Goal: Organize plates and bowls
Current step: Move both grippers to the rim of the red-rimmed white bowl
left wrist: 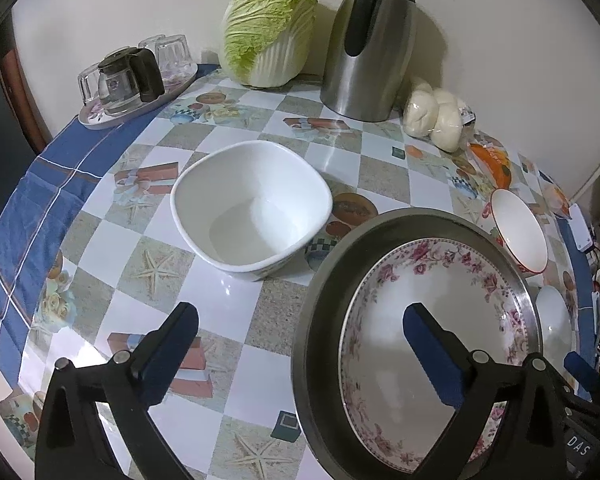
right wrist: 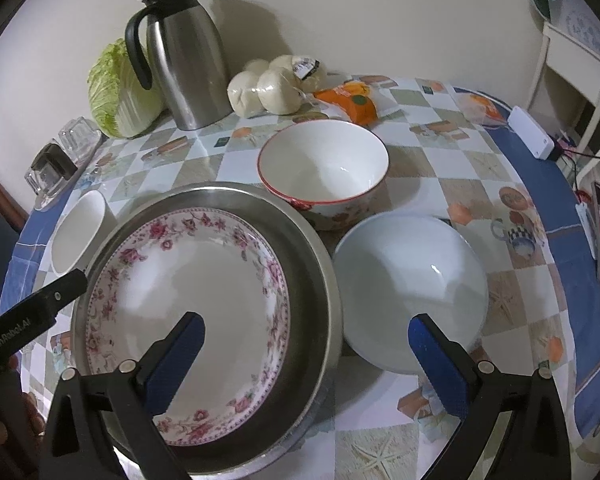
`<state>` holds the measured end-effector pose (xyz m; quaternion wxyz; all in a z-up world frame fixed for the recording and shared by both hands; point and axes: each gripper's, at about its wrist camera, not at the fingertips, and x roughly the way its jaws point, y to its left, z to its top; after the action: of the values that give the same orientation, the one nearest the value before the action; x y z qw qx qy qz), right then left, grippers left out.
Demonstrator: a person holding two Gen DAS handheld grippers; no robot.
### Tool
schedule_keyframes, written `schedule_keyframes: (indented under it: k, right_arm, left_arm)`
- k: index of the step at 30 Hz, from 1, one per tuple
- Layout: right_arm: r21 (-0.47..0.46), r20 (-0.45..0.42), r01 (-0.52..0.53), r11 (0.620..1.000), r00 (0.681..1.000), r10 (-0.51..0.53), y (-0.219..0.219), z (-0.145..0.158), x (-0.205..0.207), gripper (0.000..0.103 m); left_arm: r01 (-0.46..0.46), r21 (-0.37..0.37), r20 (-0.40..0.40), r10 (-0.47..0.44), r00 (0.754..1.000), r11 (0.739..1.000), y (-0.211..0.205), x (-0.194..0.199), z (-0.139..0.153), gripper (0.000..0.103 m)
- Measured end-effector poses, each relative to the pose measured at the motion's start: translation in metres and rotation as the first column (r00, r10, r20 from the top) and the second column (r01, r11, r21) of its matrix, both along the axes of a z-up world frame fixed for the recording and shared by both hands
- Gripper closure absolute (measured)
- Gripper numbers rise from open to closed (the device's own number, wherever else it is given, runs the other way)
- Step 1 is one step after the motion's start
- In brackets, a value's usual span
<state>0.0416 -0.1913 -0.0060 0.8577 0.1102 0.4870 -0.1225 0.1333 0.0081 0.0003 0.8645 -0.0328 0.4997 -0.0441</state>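
Left view only: square white ceramic bowl [left wrist: 252,208] fully seen, at 11 o'clock of round steel pan [left wrist: 324,288].
Right view only: round pale-blue bowl [right wrist: 410,292] fully seen, 3 o'clock of pan.
Floral-rimmed plate [right wrist: 188,312]: flat inside pan, face up.
Red-rimmed bowl [right wrist: 324,172]: upright, 1 o'clock.
Left tool [left wrist: 300,328]: wide, empty.
Right tool [right wrist: 306,340]: wide, empty.

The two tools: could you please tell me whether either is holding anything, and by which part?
Nothing is held. The left tool and right tool both stand open above the floral plate, gripping nothing.
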Motion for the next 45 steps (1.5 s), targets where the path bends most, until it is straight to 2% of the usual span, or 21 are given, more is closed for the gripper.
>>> schedule_keyframes:
  k: [9, 13, 18, 25, 29, 34, 37, 38, 41, 45]
  right_arm:
    - [0.015, -0.007, 0.015, 1.000, 1.000, -0.015, -0.005, 0.005, -0.011, 0.000]
    - [0.026, -0.007, 0.028, 0.999, 1.000, -0.028, -0.008, 0.009, -0.016, 0.000]
    - [0.032, 0.004, 0.044, 0.999, 0.999, -0.044, -0.014, 0.016, -0.020, 0.000]
    - [0.053, 0.026, 0.049, 0.997, 0.998, -0.050, -0.024, 0.033, -0.023, 0.000]
    - [0.048, 0.062, 0.064, 0.997, 0.996, -0.067, -0.037, 0.056, -0.021, 0.000]
    - [0.072, 0.107, 0.090, 0.993, 0.989, -0.097, -0.058, 0.086, -0.011, 0.000]
    - [0.068, 0.116, 0.101, 0.993, 0.987, -0.109, -0.068, 0.106, -0.003, 0.000]
    - [0.070, 0.126, 0.105, 0.992, 0.986, -0.113, -0.073, 0.115, 0.000, 0.000]
    - [0.071, 0.154, 0.115, 0.991, 0.980, -0.125, -0.082, 0.137, 0.006, 0.000]
    - [0.071, 0.158, 0.126, 0.989, 0.978, -0.136, -0.093, 0.149, 0.025, 0.000]
  left_arm:
    - [0.029, -0.075, 0.013, -0.028, 1.000, 0.997, -0.004, -0.002, 0.003, 0.001]
    - [0.064, -0.082, 0.014, -0.063, 0.998, 0.995, -0.010, -0.002, 0.005, 0.001]
    - [0.111, -0.045, 0.028, -0.110, 0.994, 0.993, -0.021, -0.004, 0.011, 0.001]
    - [0.107, -0.028, 0.019, -0.106, 0.994, 0.994, -0.027, -0.001, 0.017, 0.001]
    - [0.140, -0.044, 0.013, -0.140, 0.990, 0.989, -0.038, 0.010, 0.026, 0.001]
    - [0.171, -0.018, 0.001, -0.171, 0.985, 0.985, -0.055, 0.032, 0.046, 0.002]
    - [0.197, 0.004, -0.011, -0.197, 0.980, 0.980, -0.066, 0.047, 0.058, 0.005]
    - [0.203, 0.005, -0.019, -0.203, 0.979, 0.979, -0.069, 0.052, 0.060, 0.010]
    - [0.214, -0.007, -0.049, -0.214, 0.976, 0.977, -0.079, 0.068, 0.069, 0.012]
    - [0.234, -0.033, -0.069, -0.236, 0.969, 0.972, -0.096, 0.083, 0.078, 0.012]
